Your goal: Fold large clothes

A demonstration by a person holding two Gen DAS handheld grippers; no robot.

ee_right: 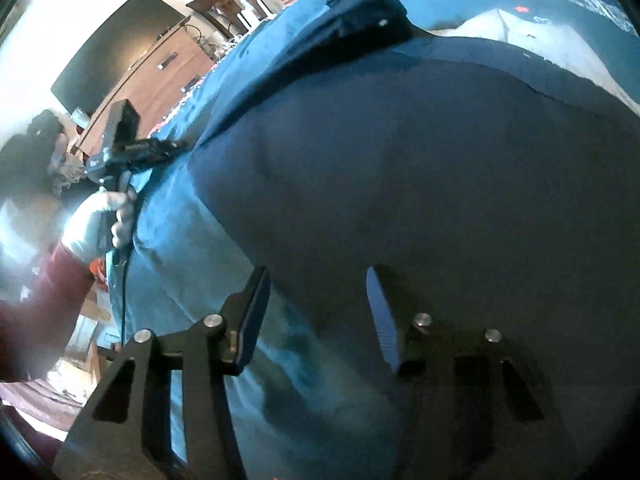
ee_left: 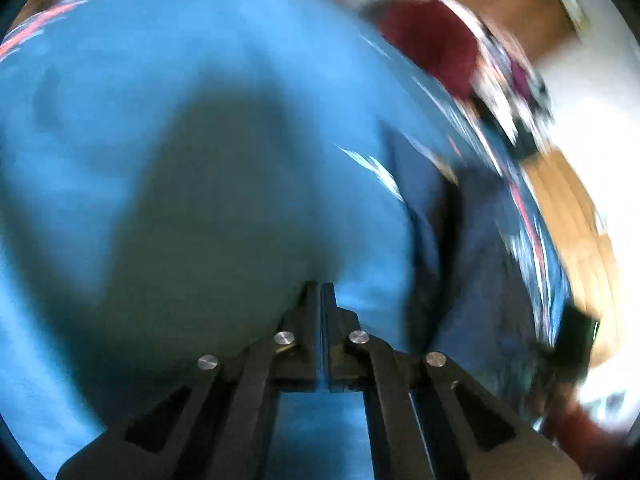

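Observation:
A large dark blue garment with a darker collar lies spread over a lighter blue bed cover. My right gripper is open just above the garment's near part, with nothing between its fingers. In the same view my left gripper sits at the garment's left edge, held by a hand. The left wrist view is blurred. There my left gripper is shut, with blue fabric bunched at its tips and a darker fold to the right.
A wooden dresser and a dark screen stand beyond the bed's left side. A white cloth or pillow lies behind the garment. A dark red sleeve is at lower left. The patterned bed edge runs down the right.

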